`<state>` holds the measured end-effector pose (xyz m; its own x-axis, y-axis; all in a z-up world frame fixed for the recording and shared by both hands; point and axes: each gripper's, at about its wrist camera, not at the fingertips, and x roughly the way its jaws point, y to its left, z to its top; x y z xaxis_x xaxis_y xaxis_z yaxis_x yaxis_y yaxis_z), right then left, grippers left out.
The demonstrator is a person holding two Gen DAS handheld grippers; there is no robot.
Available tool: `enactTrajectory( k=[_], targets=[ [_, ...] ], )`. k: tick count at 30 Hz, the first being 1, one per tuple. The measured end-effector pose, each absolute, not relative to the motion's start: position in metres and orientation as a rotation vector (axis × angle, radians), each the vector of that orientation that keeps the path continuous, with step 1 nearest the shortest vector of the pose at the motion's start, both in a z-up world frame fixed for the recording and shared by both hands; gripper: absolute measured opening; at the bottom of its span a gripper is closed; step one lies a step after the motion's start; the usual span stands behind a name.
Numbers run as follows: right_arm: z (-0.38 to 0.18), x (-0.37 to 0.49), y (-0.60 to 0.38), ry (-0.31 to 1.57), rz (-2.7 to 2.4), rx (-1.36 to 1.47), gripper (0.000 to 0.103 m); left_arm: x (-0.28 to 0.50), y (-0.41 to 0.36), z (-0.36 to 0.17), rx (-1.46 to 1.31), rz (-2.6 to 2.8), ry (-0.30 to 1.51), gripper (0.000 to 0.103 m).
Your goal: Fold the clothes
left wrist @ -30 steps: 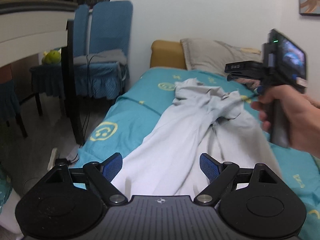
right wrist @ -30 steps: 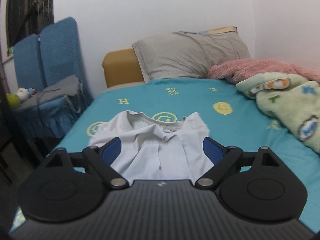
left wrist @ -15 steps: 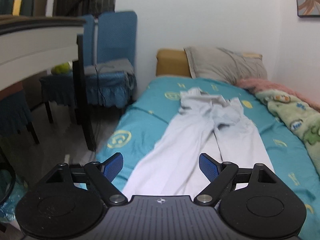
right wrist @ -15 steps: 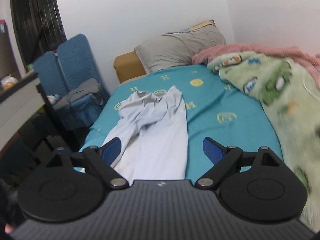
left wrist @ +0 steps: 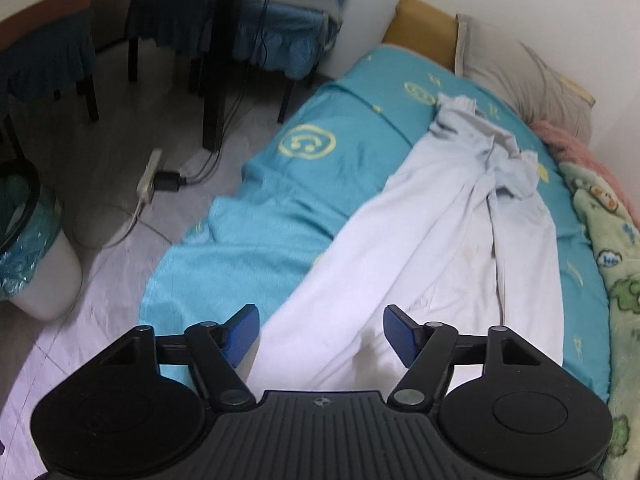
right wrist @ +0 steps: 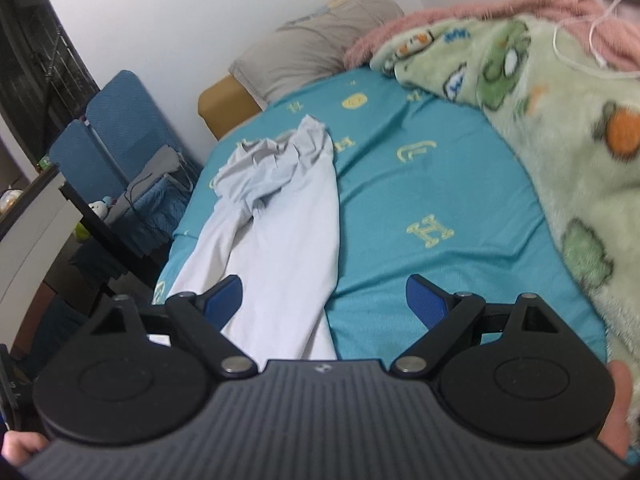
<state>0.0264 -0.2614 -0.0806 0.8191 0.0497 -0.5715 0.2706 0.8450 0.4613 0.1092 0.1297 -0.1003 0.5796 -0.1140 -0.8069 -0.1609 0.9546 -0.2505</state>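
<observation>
A pale grey-white garment (left wrist: 432, 240) lies stretched lengthwise on the teal bed sheet (left wrist: 260, 220), its collar end bunched toward the pillow. In the left wrist view my left gripper (left wrist: 321, 334) hovers over the garment's near end with the cloth showing between its blue pads (left wrist: 240, 332); the jaws are closing but the pads are not pressing on the cloth. In the right wrist view the same garment (right wrist: 280, 236) runs under my right gripper (right wrist: 325, 300), which is open, its left pad over the cloth and its right pad over bare teal sheet (right wrist: 420, 184).
A green fleece blanket (right wrist: 560, 128) and a pink one (right wrist: 460, 16) cover the bed's right side. A grey pillow (left wrist: 520, 76) lies at the head. Left of the bed are a power strip (left wrist: 149, 172), a lined bin (left wrist: 32, 248), a dark table leg (left wrist: 220, 60) and blue chairs (right wrist: 116, 128).
Both grippers have drawn back to the garment's near end and tilted downward. The left jaws have narrowed. The right hand and gripper no longer show in the left view.
</observation>
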Motion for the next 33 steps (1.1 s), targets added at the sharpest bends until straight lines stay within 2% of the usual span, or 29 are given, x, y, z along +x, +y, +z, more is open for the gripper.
enactTrajectory(
  k=[3, 6, 9, 13, 18, 20, 21, 22, 33],
  targets=[
    [-0.087, 0.028, -0.267, 0.625, -0.112, 0.610, 0.090, 0.115, 0.119, -0.106, -0.258, 0.016, 0.998, 0.064],
    [-0.089, 0.029, -0.271, 0.630, -0.112, 0.642, 0.090, 0.123, 0.111, -0.117, -0.252, 0.000, 1.064, 0.053],
    [-0.091, 0.030, -0.274, 0.631, -0.104, 0.667, 0.090, 0.121, 0.109, -0.117, -0.228, -0.006, 1.084, 0.052],
    [-0.093, 0.031, -0.273, 0.638, -0.092, 0.678, 0.090, 0.122, 0.110, -0.123, -0.230, 0.031, 1.115, 0.043],
    [-0.096, 0.033, -0.272, 0.656, -0.082, 0.683, 0.090, 0.125, 0.101, -0.129, -0.213, -0.025, 1.147, 0.039],
    [-0.097, 0.033, -0.270, 0.663, -0.081, 0.677, 0.090, 0.123, 0.092, -0.127, -0.155, -0.034, 1.147, 0.021],
    [-0.097, 0.033, -0.270, 0.666, -0.080, 0.674, 0.090, 0.121, 0.089, -0.125, -0.129, -0.038, 1.143, 0.005],
    [-0.097, 0.033, -0.270, 0.670, -0.078, 0.675, 0.090, 0.119, 0.086, -0.122, -0.108, -0.047, 1.137, 0.003],
    [-0.107, 0.041, -0.265, 0.705, -0.096, 0.672, 0.090, 0.055, 0.017, -0.057, 0.425, -0.187, 0.853, 0.002]
  ],
)
